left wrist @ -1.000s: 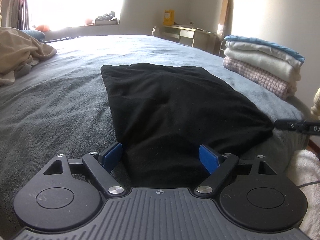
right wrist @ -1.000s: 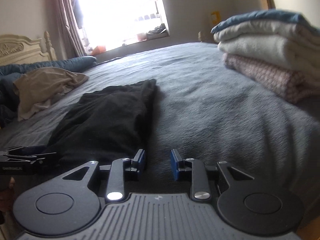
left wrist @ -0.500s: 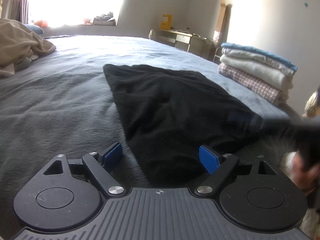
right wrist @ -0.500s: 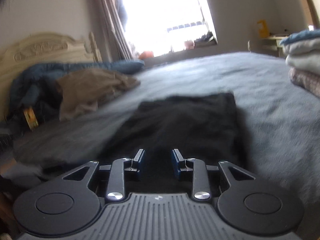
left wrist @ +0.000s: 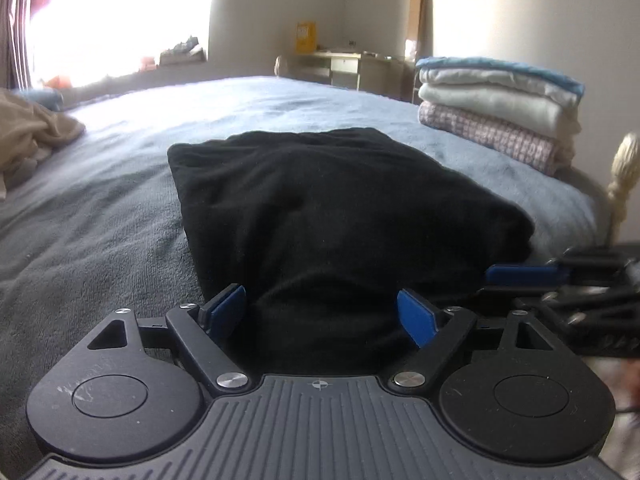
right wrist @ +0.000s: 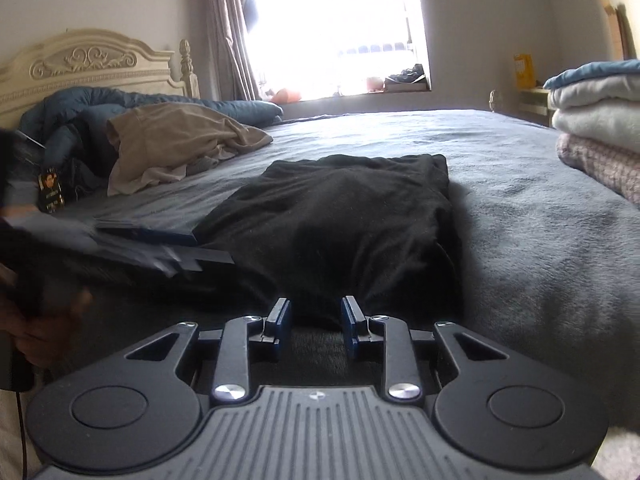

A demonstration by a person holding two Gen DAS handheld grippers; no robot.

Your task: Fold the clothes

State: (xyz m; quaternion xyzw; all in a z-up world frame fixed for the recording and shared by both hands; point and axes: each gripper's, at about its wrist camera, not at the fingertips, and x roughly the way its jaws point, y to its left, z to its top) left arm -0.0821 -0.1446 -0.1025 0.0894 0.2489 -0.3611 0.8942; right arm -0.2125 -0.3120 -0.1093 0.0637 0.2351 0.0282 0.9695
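Note:
A black folded garment [left wrist: 320, 208] lies flat on the grey bed cover [left wrist: 100, 220]. My left gripper [left wrist: 320, 296] is open wide, its blue pads standing either side of the garment's near edge, cloth between them but not pinched. My right gripper [right wrist: 316, 308] has a narrow gap and its jaws are closing; the garment's [right wrist: 352, 220] near right edge lies just at the fingertips, and the pads do not press on it. The right gripper [left wrist: 504, 282] shows blurred at the garment's near right corner in the left wrist view. The left gripper [right wrist: 176, 246] shows blurred in the right wrist view.
A stack of folded blankets [left wrist: 496, 108] sits at the bed's right side. A crumpled tan garment [right wrist: 176, 144] and blue bedding [right wrist: 80, 108] lie by the cream headboard [right wrist: 92, 64]. A desk [left wrist: 344, 68] stands at the far wall by the bright window.
The right gripper has swung left and lower, from facing the bare cover beside the garment to facing its near edge. The left gripper drifted sideways and came back over the garment's edge.

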